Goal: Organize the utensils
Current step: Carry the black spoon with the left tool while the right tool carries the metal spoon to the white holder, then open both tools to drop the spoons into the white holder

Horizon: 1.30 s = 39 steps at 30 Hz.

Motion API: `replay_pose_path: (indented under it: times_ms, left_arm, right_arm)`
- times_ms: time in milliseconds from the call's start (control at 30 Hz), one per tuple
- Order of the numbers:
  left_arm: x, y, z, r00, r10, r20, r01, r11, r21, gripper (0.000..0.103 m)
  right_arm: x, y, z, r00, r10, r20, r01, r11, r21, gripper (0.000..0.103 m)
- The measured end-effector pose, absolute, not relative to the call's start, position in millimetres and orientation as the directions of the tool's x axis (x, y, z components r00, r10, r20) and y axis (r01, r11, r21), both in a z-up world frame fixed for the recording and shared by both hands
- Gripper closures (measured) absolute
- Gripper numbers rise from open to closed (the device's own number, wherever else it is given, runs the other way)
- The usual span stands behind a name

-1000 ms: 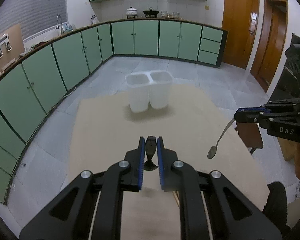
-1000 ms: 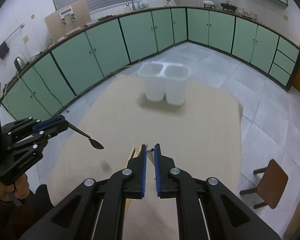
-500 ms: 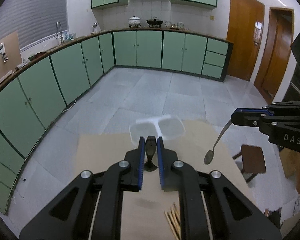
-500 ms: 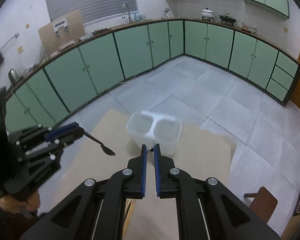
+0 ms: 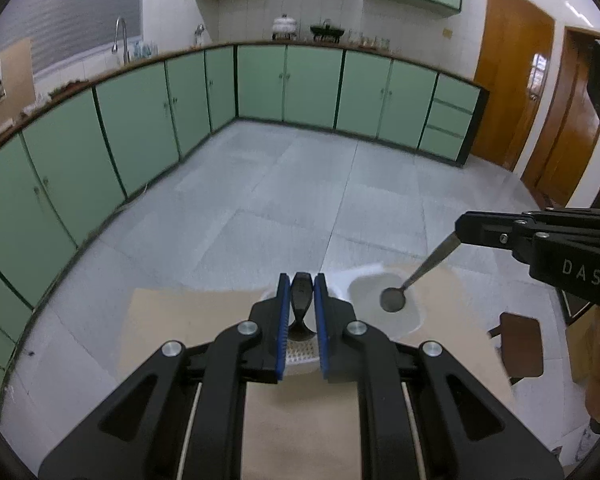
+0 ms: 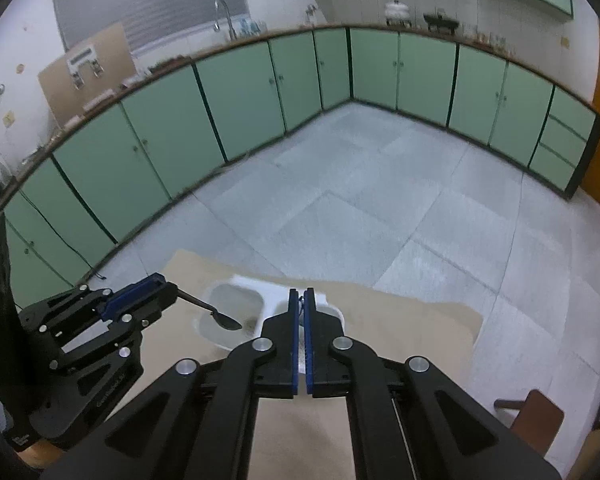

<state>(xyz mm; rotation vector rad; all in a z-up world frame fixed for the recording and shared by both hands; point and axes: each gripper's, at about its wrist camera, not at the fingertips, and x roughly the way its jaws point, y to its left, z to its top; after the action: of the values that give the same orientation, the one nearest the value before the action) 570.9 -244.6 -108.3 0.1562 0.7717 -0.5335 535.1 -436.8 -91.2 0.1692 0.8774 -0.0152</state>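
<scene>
Both grippers have closed in on the white two-compartment holder (image 5: 396, 312), which has dropped from upper centre to lower centre of each view. Left gripper (image 5: 302, 292) clamps a black spoon (image 6: 220, 316), bowl hanging over the left compartment (image 6: 232, 312). Right gripper (image 6: 299, 312) pinches a silver spoon (image 5: 416, 280), bowl over the right compartment. Holder sits at the far edge of the tan table (image 5: 188, 316).

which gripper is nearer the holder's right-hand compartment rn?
Right. The right gripper hangs its silver spoon over the right-hand compartment of the white utensil holder; the left gripper holds its black spoon above the other compartment.
</scene>
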Motion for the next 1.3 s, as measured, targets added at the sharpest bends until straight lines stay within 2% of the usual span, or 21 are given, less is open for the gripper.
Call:
replay_pose_path:
  times_ms: [133, 200, 267, 400, 467, 500, 600, 667, 767, 833, 900, 1033, 1167, 1300]
  left_arm:
    - [581, -239, -127, 0.58, -0.391, -0.714, 0.488, 0.869, -0.079, 0.09]
    - [583, -234, -129, 0.579, -0.391, -0.716, 0.483, 0.872, -0.085, 0.086]
    - [583, -230, -125, 0.593, -0.381, -0.71, 0.473, 0.878, -0.077, 0.076]
    - [566, -209, -108, 0.623, -0.387, -0.68, 0.464, 0.882, -0.077, 0.067]
    - [549, -197, -97, 0.647, -0.391, -0.654, 0.46, 0.885, -0.073, 0.052]
    - [540, -191, -91, 0.662, -0.388, -0.642, 0.459, 0.886, -0.063, 0.05]
    - [503, -168, -77, 0.702, -0.384, -0.6, 0.454, 0.89, -0.04, 0.043]
    - [473, -149, -68, 0.724, -0.39, -0.569, 0.449, 0.893, -0.042, 0.029]
    - [418, -122, -62, 0.747, -0.411, -0.523, 0.454, 0.889, -0.051, 0.019]
    - [379, -106, -66, 0.756, -0.42, -0.502, 0.467, 0.883, -0.036, 0.017]
    - [346, -96, -71, 0.768, -0.417, -0.485, 0.47, 0.882, -0.013, 0.014]
    - [285, -72, -96, 0.763, -0.419, -0.491, 0.47, 0.883, -0.024, 0.012]
    - [231, -52, -138, 0.767, -0.403, -0.499, 0.462, 0.887, -0.007, 0.012]
    - [201, -41, -186, 0.723, -0.422, -0.547, 0.473, 0.88, -0.054, 0.012]
  right_arm:
    - [536, -441, -118, 0.611, 0.058, -0.79, 0.089, 0.986, 0.14, 0.099]
    - [534, -444, -121, 0.608, 0.055, -0.792, 0.093, 0.986, 0.141, 0.099]
    - [531, -449, -118, 0.616, 0.049, -0.786, 0.105, 0.984, 0.144, 0.097]
    - [515, -452, -104, 0.638, 0.056, -0.768, 0.114, 0.979, 0.166, 0.096]
    - [500, -454, -96, 0.656, 0.063, -0.752, 0.114, 0.977, 0.181, 0.093]
    - [488, -454, -92, 0.669, 0.058, -0.741, 0.116, 0.977, 0.181, 0.093]
    - [453, -454, -79, 0.708, 0.063, -0.703, 0.113, 0.973, 0.201, 0.083]
    - [417, -450, -72, 0.741, 0.053, -0.669, 0.113, 0.973, 0.201, 0.076]
    - [357, -433, -69, 0.784, 0.027, -0.621, 0.102, 0.98, 0.172, 0.067]
    - [320, -415, -71, 0.804, 0.019, -0.594, 0.097, 0.982, 0.162, 0.058]
    - [282, -400, -80, 0.819, 0.008, -0.573, 0.089, 0.986, 0.141, 0.056]
    - [199, -358, -113, 0.85, -0.048, -0.525, 0.097, 0.993, 0.065, 0.043]
    - [146, -321, -162, 0.843, -0.077, -0.533, 0.094, 0.996, 0.005, 0.042]
    - [119, -297, -225, 0.784, -0.037, -0.62, 0.077, 0.996, 0.038, 0.043]
